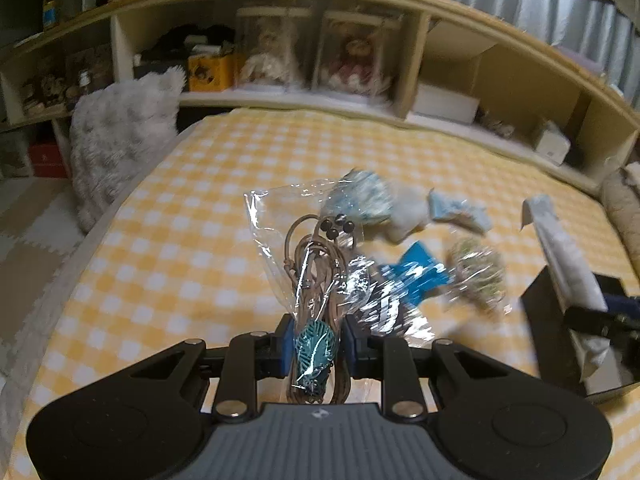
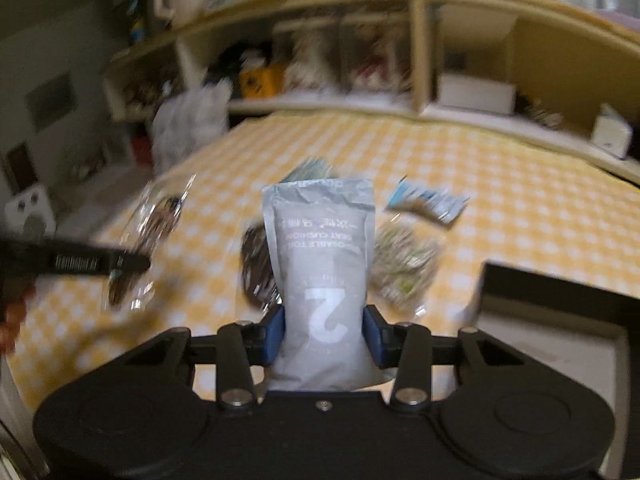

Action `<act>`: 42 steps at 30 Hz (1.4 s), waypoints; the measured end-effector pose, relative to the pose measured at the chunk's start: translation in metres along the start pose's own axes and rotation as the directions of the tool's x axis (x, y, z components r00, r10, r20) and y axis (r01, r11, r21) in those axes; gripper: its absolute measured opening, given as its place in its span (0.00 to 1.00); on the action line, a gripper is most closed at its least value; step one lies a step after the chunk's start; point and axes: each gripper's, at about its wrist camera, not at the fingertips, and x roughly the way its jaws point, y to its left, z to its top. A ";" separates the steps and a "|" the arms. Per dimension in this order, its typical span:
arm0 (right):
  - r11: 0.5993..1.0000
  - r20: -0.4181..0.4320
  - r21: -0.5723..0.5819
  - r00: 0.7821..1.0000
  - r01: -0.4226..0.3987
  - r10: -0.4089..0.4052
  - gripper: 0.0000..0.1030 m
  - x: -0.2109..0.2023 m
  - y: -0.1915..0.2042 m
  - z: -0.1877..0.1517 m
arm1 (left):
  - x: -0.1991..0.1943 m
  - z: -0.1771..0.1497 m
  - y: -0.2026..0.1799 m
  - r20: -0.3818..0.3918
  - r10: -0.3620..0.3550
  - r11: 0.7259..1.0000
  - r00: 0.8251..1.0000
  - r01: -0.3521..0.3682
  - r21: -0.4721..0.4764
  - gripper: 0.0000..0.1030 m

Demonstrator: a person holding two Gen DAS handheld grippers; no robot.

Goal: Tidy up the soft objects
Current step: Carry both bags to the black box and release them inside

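My left gripper [image 1: 316,346] is shut on a clear plastic bag [image 1: 312,264] that holds a brown cord and a teal leaf pendant, lifted over the yellow checked bed cover [image 1: 200,208]. My right gripper [image 2: 325,330] is shut on a grey seat-cushion packet [image 2: 324,256] printed with a "2"; it also shows at the right of the left wrist view [image 1: 568,256]. Several small packets lie on the cover ahead: a blue and white one [image 1: 360,200], a bright blue one [image 1: 420,276] and a greenish one [image 1: 478,270]. The left gripper and its bag show in the right wrist view [image 2: 132,264].
A black box [image 2: 560,312] sits at the right on the bed. A fluffy grey pillow [image 1: 120,136] leans at the bed's left edge. A wooden shelf unit [image 1: 400,60] with dolls and boxes runs along the far side.
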 end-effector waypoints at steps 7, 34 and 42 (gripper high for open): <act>0.988 0.041 0.077 0.990 0.135 -0.138 0.42 -0.042 -0.036 0.011 | -0.012 0.018 -0.048 0.041 -0.101 0.994 0.994 0.100 0.041 0.26; 0.914 -0.198 0.250 0.941 0.319 -0.274 0.43 -0.027 -0.171 -0.049 | 0.057 -0.009 -0.245 -0.158 -0.379 0.920 0.912 0.390 0.045 0.26; 0.903 -0.219 0.271 0.934 0.335 -0.281 0.65 -0.031 -0.176 -0.056 | 0.078 -0.014 -0.255 -0.204 -0.362 0.926 0.909 0.376 0.030 0.26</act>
